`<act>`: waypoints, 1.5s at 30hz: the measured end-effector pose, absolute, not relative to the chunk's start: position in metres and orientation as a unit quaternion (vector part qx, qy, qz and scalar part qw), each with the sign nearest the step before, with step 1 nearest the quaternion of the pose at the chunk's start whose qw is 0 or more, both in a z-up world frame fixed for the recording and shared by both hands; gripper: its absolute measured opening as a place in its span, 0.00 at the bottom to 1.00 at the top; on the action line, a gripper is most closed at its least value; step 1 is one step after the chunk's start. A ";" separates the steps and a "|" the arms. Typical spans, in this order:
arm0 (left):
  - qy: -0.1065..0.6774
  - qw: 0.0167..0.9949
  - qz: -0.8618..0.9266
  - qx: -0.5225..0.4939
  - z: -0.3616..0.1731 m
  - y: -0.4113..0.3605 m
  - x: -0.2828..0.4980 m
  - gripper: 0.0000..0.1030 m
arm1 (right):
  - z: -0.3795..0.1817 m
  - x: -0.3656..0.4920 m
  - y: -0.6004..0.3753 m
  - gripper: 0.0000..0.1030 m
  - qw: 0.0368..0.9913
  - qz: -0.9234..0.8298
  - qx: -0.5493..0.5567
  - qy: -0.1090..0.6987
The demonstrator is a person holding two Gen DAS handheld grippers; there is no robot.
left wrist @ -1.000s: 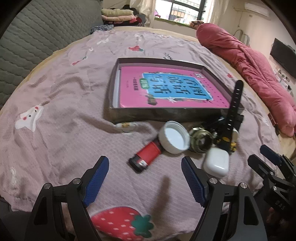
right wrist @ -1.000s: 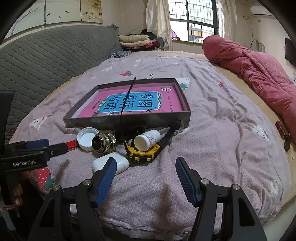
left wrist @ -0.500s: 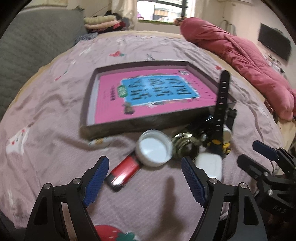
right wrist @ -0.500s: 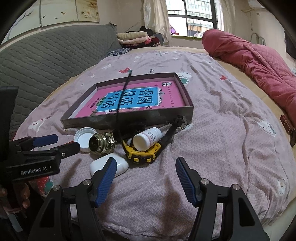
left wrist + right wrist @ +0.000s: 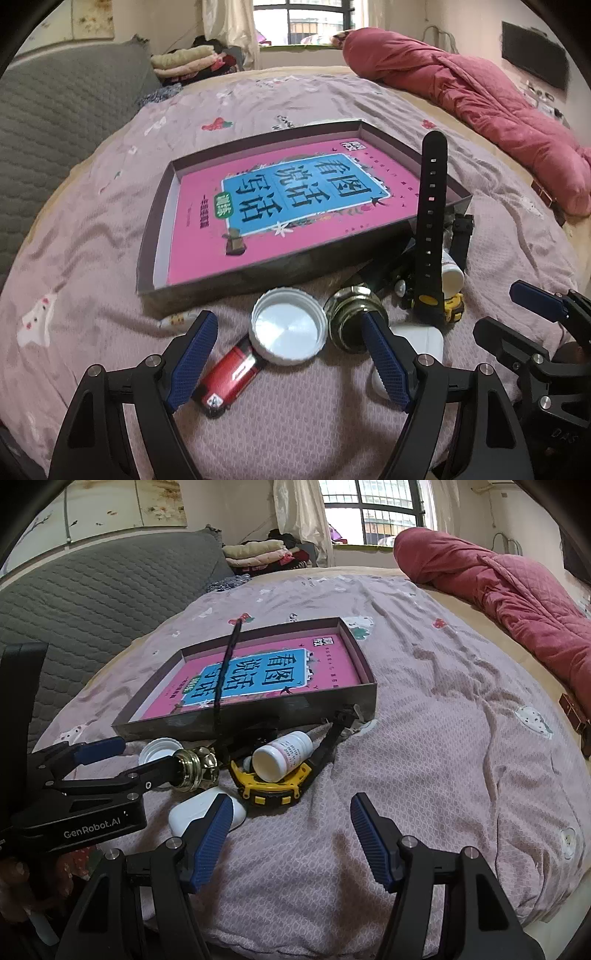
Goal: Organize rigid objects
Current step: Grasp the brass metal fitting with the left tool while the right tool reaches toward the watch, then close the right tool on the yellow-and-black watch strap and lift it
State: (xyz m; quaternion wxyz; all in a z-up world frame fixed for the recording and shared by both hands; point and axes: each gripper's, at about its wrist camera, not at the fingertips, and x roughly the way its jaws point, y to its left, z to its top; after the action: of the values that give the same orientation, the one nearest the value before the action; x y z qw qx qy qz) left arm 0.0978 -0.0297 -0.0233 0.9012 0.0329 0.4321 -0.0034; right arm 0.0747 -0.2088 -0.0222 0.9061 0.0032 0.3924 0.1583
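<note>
Left gripper (image 5: pixel 288 363) fingers spreading released around white cap (image 5: pixel 288 326) and red lighter (image 5: pixel 229 380). Right gripper (image 5: pixel 291 834) hanging released, empty, by white earbud case (image 5: pixel 195 810). Brass knob (image 5: pixel 195 770), watch (image 5: pixel 269 786), pill bottle (image 5: pixel 284 755) crowding tray (image 5: pixel 155 243) front on bed (image 5: pixel 461 738).

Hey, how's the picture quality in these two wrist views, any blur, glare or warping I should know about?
Left wrist view: sharp; fisheye bends the box edges, dark corners; window blown out; white cap between the open left gripper fingers shows soft sheen. Right wrist view: also sharp, same curvature; window overexposed; soft shadows under the open right gripper on the bedspread.
</note>
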 end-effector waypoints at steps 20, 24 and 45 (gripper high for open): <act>0.441 0.892 -0.073 0.067 -0.028 -0.058 0.113 0.38 | -0.033 0.086 -0.203 0.64 0.900 0.158 0.007 0.407; 0.442 0.889 -0.092 0.071 -0.028 -0.066 0.115 0.25 | -0.033 0.087 -0.205 0.64 0.899 0.157 0.014 0.409; 0.452 0.884 -0.120 0.011 -0.028 -0.048 0.134 0.09 | -0.032 0.085 -0.181 0.64 0.906 0.178 -0.031 0.383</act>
State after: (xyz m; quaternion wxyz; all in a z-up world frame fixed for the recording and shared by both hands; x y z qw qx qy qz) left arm 0.1337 -0.0484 -0.0282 0.8840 0.0112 0.4517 -0.1197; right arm 0.0849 -0.1809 -0.0317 0.9060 -0.0308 0.3829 0.1779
